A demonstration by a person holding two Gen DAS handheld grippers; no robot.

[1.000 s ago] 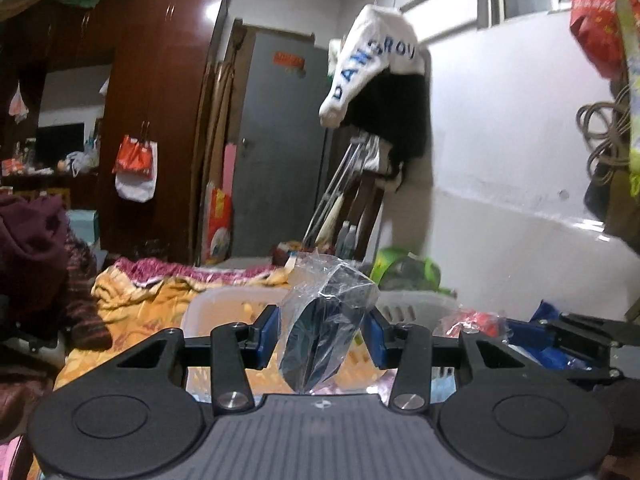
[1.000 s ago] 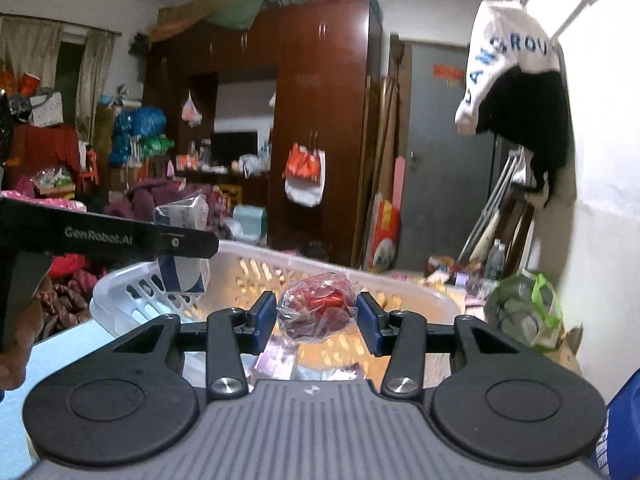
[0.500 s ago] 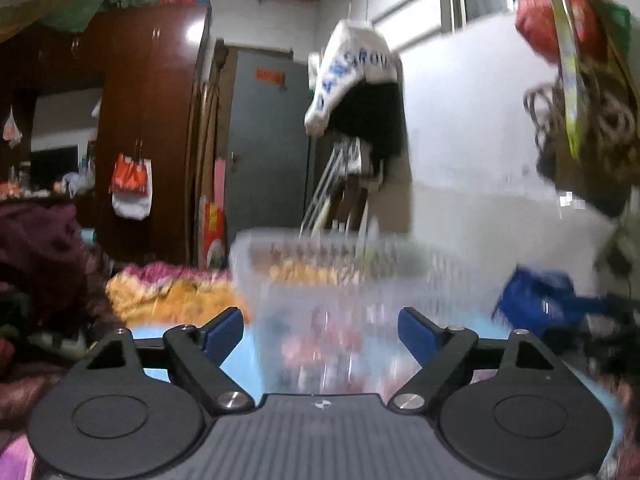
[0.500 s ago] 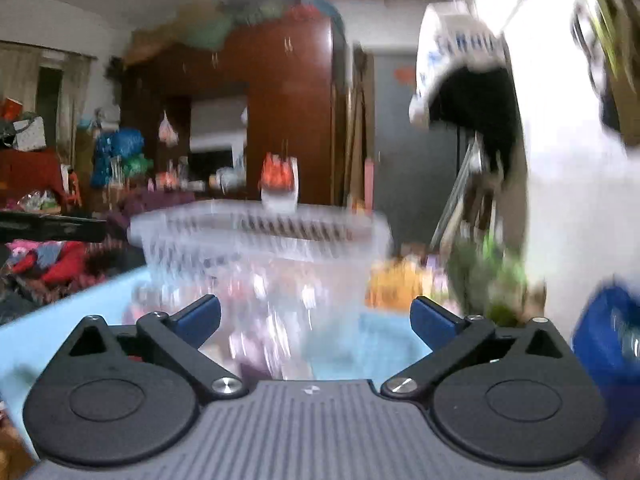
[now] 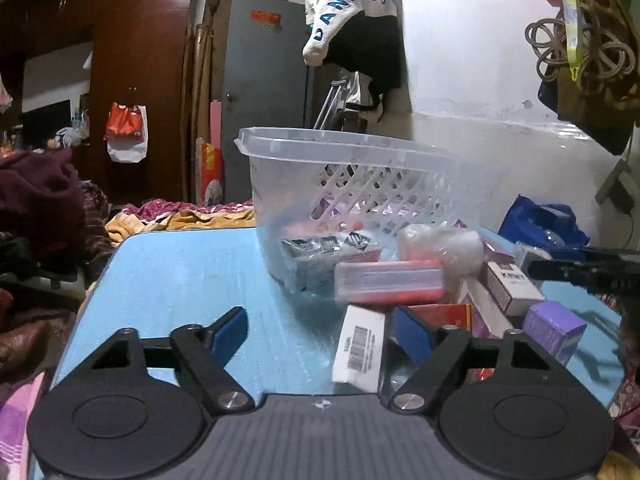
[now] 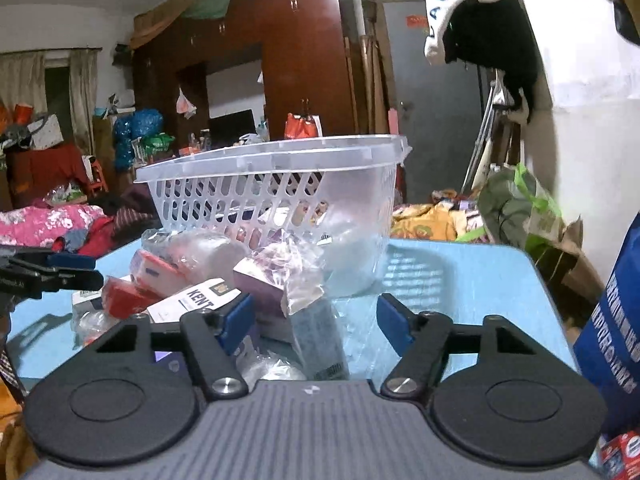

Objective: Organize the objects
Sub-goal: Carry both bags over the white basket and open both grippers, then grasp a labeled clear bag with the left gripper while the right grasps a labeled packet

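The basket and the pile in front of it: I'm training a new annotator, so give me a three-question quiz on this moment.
1. True or false: the left gripper is shut on a packet.
2. Multiple choice: the white box with a barcode lies (A) inside the basket, (B) on the blue table between the left gripper's fingers, (C) on the bed.
3. Fill in: the word printed on the white carton near the right gripper is ____.

Key: 1 false, both grippers are open and hold nothing; 2 B; 3 KENT.
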